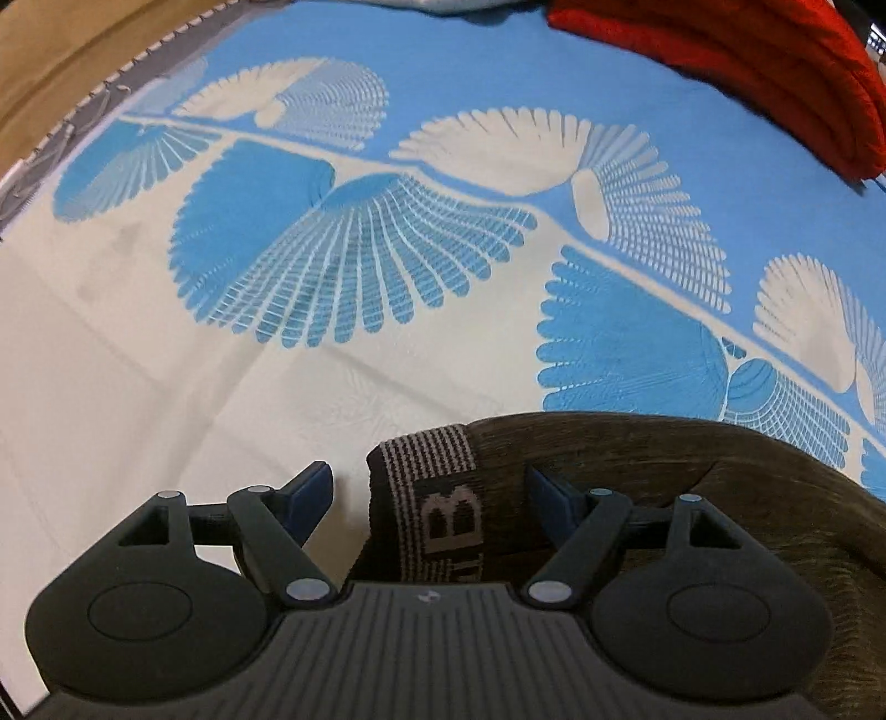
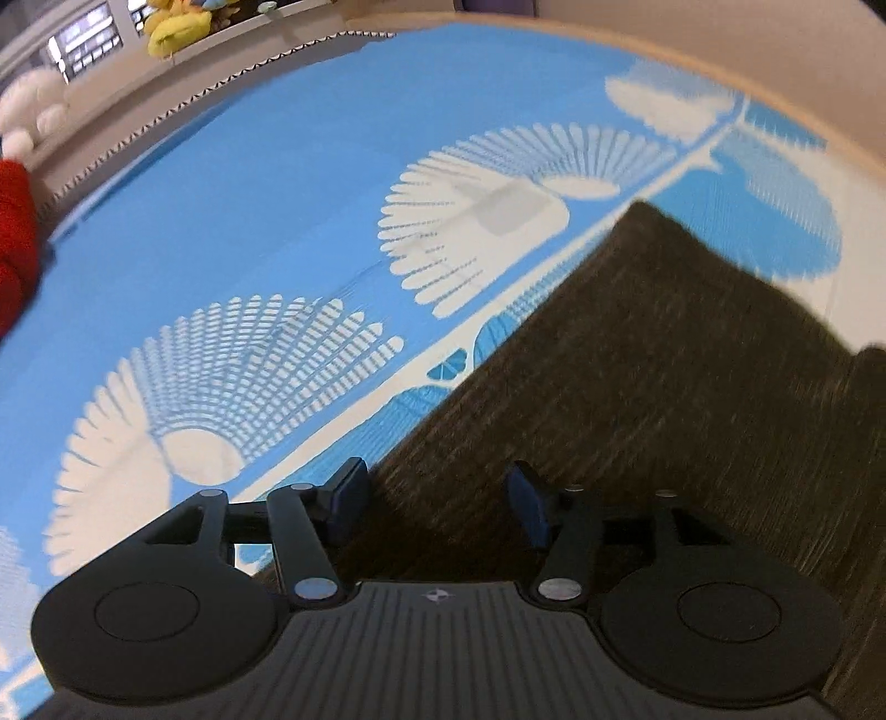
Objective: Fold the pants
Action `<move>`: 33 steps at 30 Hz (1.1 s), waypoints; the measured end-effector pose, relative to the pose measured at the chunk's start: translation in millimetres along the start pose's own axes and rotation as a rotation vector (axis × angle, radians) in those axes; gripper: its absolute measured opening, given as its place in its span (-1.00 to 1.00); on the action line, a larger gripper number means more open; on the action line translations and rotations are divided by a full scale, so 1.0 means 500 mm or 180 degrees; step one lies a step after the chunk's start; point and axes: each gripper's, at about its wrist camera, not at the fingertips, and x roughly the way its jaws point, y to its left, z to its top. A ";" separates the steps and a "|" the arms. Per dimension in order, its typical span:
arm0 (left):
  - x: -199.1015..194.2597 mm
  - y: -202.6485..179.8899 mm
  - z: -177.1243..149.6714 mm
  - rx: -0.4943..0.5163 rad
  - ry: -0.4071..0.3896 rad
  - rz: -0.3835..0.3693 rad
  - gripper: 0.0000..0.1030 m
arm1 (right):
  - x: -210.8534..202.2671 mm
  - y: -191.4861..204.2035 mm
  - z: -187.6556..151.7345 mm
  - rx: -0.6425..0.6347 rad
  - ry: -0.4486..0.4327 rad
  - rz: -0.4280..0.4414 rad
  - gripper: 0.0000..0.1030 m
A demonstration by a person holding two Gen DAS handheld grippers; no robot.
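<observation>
Left gripper jaws wide apart and gripping nothing — the pants lie under it, their striped waistband in the gap between the blue pads, touching neither. Right gripper partly open and likewise empty, over the dark brown cloth, which runs up and to the right across the blue-and-white patterned bedspread. Farther off — a red garment at the bedspread's far edge; a yellow plush toy on a ledge beyond.
</observation>
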 end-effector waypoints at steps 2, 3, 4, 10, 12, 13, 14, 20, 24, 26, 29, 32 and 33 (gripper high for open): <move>0.008 0.002 -0.002 0.0036 0.0004 -0.0053 0.53 | 0.007 0.006 -0.001 -0.0113 -0.0126 -0.0138 -0.34; 0.006 -0.002 -0.006 0.0067 0.0007 -0.0090 0.37 | 0.009 0.010 -0.001 -0.0171 -0.0170 -0.0167 -0.61; 0.011 -0.002 -0.007 0.0106 0.0019 -0.0163 0.17 | 0.011 0.013 -0.001 -0.0230 -0.0207 -0.0210 -0.70; -0.013 -0.011 -0.008 0.0219 -0.0330 -0.0287 -0.15 | 0.020 0.006 0.005 -0.0075 -0.0541 -0.0105 -0.90; -0.037 -0.014 -0.006 0.0193 -0.0585 -0.0421 -0.15 | 0.031 -0.013 0.010 0.0095 -0.0682 0.0111 -0.90; -0.049 -0.016 -0.007 0.0193 -0.0710 -0.0478 -0.15 | 0.038 -0.021 0.012 0.0151 -0.0733 0.0180 -0.90; -0.055 -0.021 -0.005 0.0205 -0.0785 -0.0496 -0.15 | 0.044 -0.032 0.012 0.0237 -0.0803 0.0266 -0.90; -0.035 -0.049 -0.002 0.0406 -0.0528 -0.0040 -0.08 | 0.036 -0.044 0.038 0.0155 -0.0645 0.0413 -0.66; -0.079 -0.044 0.002 0.0364 -0.0689 -0.0091 -0.06 | -0.033 -0.075 0.047 0.0256 -0.0658 0.0414 -0.24; -0.107 -0.043 0.003 0.0331 -0.0756 -0.0235 -0.05 | -0.080 -0.089 0.042 0.0193 -0.0666 0.0509 -0.23; -0.140 -0.059 -0.011 0.0504 -0.0767 -0.0546 -0.05 | -0.159 -0.105 0.023 -0.0057 -0.0715 0.0669 -0.23; -0.159 -0.088 -0.050 0.0918 -0.0653 -0.0793 -0.05 | -0.257 -0.126 -0.012 -0.0378 -0.0793 0.0829 -0.16; -0.164 -0.098 -0.066 0.1055 -0.0616 -0.0824 -0.05 | -0.283 -0.135 -0.024 -0.0469 -0.0806 0.0866 -0.15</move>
